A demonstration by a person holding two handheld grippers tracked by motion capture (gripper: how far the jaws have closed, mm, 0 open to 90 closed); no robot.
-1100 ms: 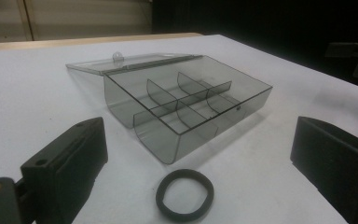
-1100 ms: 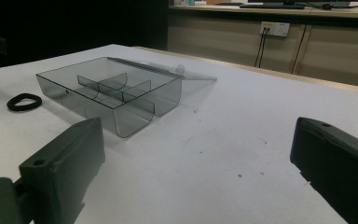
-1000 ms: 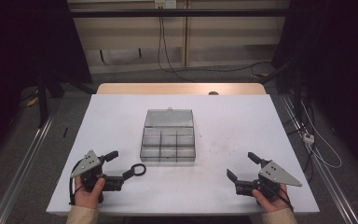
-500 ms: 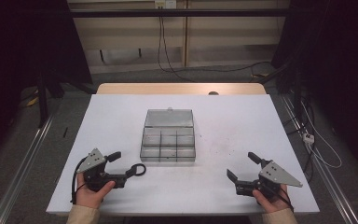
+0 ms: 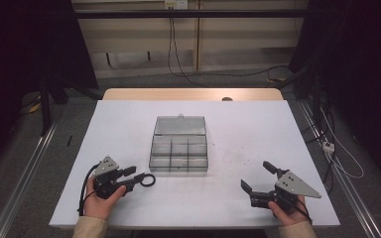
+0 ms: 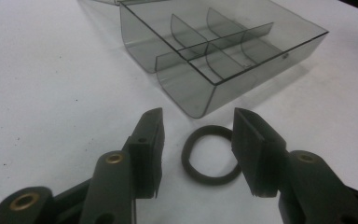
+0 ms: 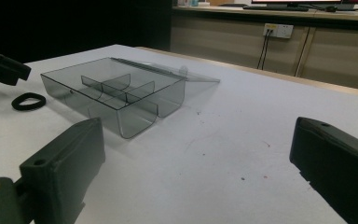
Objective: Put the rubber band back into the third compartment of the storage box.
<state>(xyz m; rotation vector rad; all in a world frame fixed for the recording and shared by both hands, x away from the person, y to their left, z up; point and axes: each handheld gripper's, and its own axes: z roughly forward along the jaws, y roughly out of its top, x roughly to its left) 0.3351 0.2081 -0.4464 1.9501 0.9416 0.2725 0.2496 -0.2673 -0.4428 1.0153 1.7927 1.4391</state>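
A black rubber ring [image 6: 212,177] lies flat on the white table between the jaws of my left gripper [image 6: 196,122], which stands open; the pads do not touch it. In the high view the ring [image 5: 154,179] sits just off the left gripper [image 5: 135,175], near the front left corner of a clear smoked compartment box [image 5: 178,170]. The box's lid [image 5: 180,125] lies folded back flat behind it, and its compartments look empty. My right gripper [image 5: 256,175] rests open near the front right of the table with nothing between its jaws [image 7: 198,140].
The white table [image 5: 258,134] has bare surface to both sides of the box. A wooden strip [image 5: 193,94] borders its far edge. Cables run across the floor behind and to the right. Rails flank the table.
The left gripper has shifted slightly by the ring, which stays in the same spot. The right gripper and the box have not moved.
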